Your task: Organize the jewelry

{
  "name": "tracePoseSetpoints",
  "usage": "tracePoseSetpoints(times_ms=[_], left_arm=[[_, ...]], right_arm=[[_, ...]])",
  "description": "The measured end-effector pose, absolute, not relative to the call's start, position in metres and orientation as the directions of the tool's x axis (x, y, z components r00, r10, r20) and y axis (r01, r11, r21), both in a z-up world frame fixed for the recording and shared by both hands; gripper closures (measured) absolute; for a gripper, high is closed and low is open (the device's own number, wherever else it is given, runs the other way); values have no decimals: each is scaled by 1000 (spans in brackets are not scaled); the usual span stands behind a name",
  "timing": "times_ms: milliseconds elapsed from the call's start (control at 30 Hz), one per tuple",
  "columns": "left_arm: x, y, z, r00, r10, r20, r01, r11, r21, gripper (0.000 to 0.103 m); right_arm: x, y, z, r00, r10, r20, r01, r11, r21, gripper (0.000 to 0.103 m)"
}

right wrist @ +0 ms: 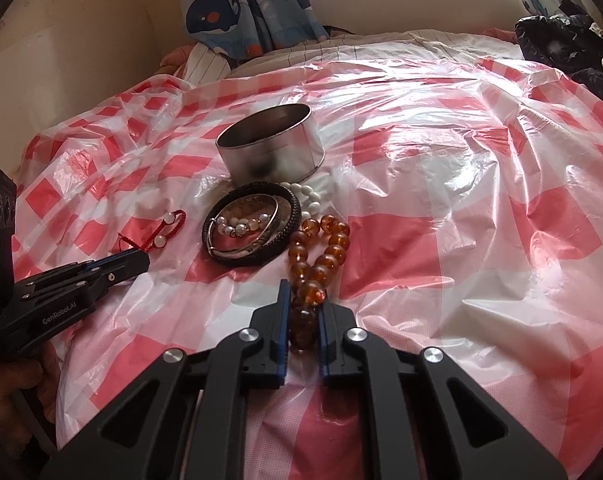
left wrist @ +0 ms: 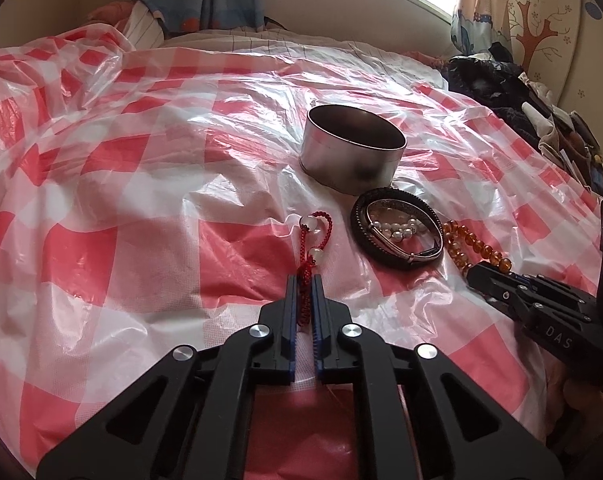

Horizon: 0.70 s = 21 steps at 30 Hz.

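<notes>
- Pinching the knotted tail of the red cord bracelet (left wrist: 310, 254) between the nearly closed blue pads of the left gripper (left wrist: 304, 280), with the two pale beads and loop trailing toward the round tin (left wrist: 351, 150).
- Clamping the right gripper (right wrist: 303, 302) on the near beads of the amber bead strand (right wrist: 319, 256), the rest of the string curling back toward the tin.
- Lying just in front of the tin, on the checked plastic sheet (left wrist: 141, 200): the black braided bangle (left wrist: 395, 232) ringing a silver bangle (right wrist: 257, 236) and a small pearl bracelet (left wrist: 393, 229); white beads (right wrist: 307, 196) peeking out beside the tin wall.
- Judging the cord as light and limp, likely swinging and snagging on the tin rim; gripping at the knot looking sound, since the beads would be slipping from the pads.
- Judging the amber beads as hard, glossy and fairly heavy for a strand; squeezing between two beads, on the string, probably holding better than on a round face.
- Expecting the bangles to be stiff, best taken across the rim.
- Noting the slick, crinkled sheet, likely letting pieces slide toward the tin when nudged.
</notes>
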<state>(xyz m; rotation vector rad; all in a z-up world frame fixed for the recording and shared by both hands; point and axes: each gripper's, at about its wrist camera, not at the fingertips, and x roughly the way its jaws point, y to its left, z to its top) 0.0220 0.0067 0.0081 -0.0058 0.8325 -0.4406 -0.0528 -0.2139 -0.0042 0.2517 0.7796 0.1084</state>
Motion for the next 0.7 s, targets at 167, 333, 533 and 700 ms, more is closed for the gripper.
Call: tracePoseSetpoints(times_ms=[167, 333, 533, 700], left_arm=[[21, 9, 10, 593, -394, -702, 378, 906, -189, 99], [16, 10, 16, 605, -431, -670, 399, 892, -213, 99], [12, 12, 27, 614, -478, -628, 421, 871, -251, 99], [10, 12, 39, 615, -526, -588, 443, 847, -295, 99]], right_arm=[[-52, -216, -5, 707, 196, -679, -3, 961, 275, 91], [-52, -216, -4, 712, 207, -671, -2, 956, 292, 91], [-54, -220, -1, 723, 235, -650, 0, 940, 340, 91], [-55, -223, 6, 742, 259, -618, -4, 924, 383, 91]])
